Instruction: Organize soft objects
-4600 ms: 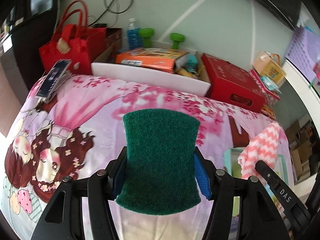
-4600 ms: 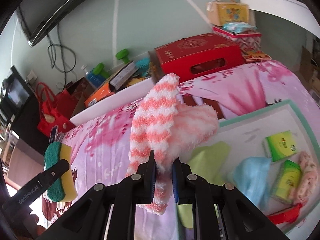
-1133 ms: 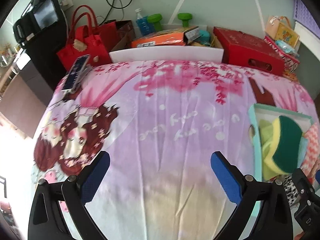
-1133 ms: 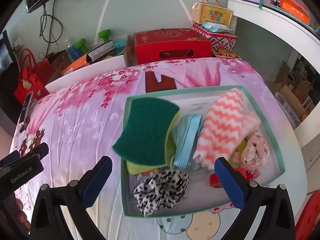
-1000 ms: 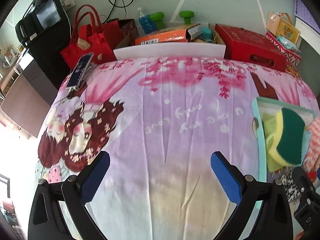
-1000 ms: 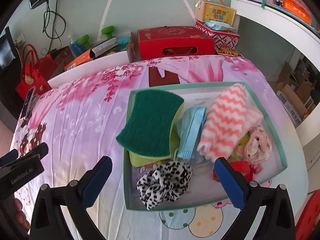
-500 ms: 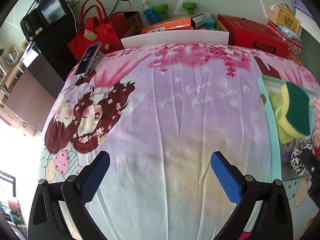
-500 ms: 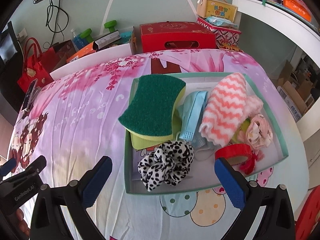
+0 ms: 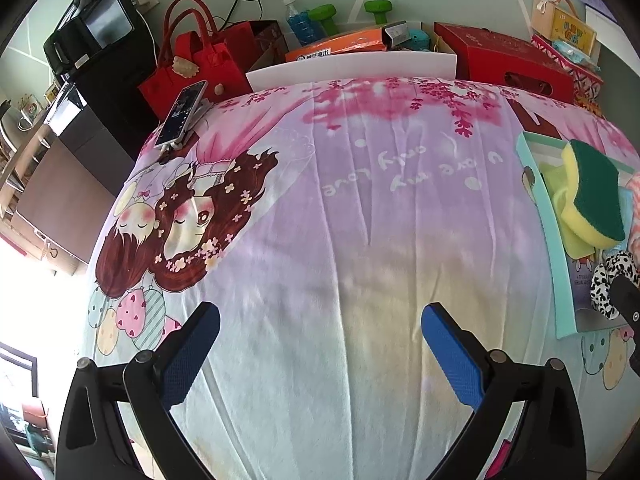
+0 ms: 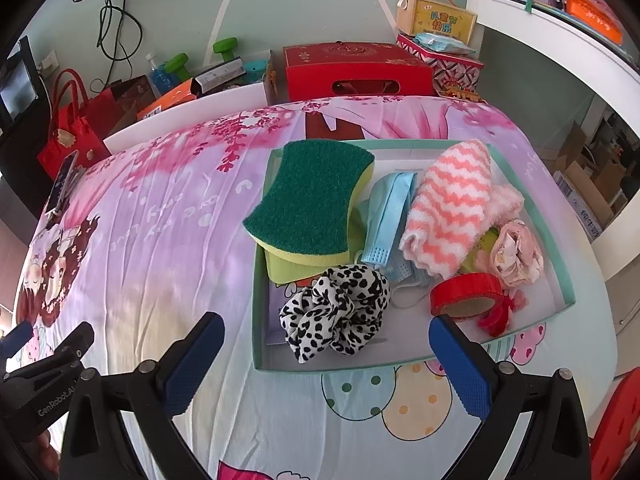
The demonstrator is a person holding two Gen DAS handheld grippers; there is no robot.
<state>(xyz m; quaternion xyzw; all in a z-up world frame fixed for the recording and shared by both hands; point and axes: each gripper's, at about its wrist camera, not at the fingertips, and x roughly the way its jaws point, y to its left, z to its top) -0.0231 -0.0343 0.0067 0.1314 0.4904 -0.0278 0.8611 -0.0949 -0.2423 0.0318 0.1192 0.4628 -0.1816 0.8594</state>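
A teal-rimmed shallow box lies on the cartoon bedsheet. In it are a green and yellow sponge, a light blue face mask, a pink and white chevron cloth, a black and white spotted scrunchie, a pink scrunchie and a red tape roll. My right gripper is open and empty, just in front of the box. My left gripper is open and empty over bare sheet, left of the box. The sponge shows at the right edge there.
A phone lies at the bed's far left corner. Behind the bed stand red bags, a white board, an orange box, green dumbbells and a red box. A white shelf is at the right.
Both grippers let go of the sponge and the chevron cloth, which now lie in the box. Over the last second both grippers have pulled back toward the near edge of the bed.
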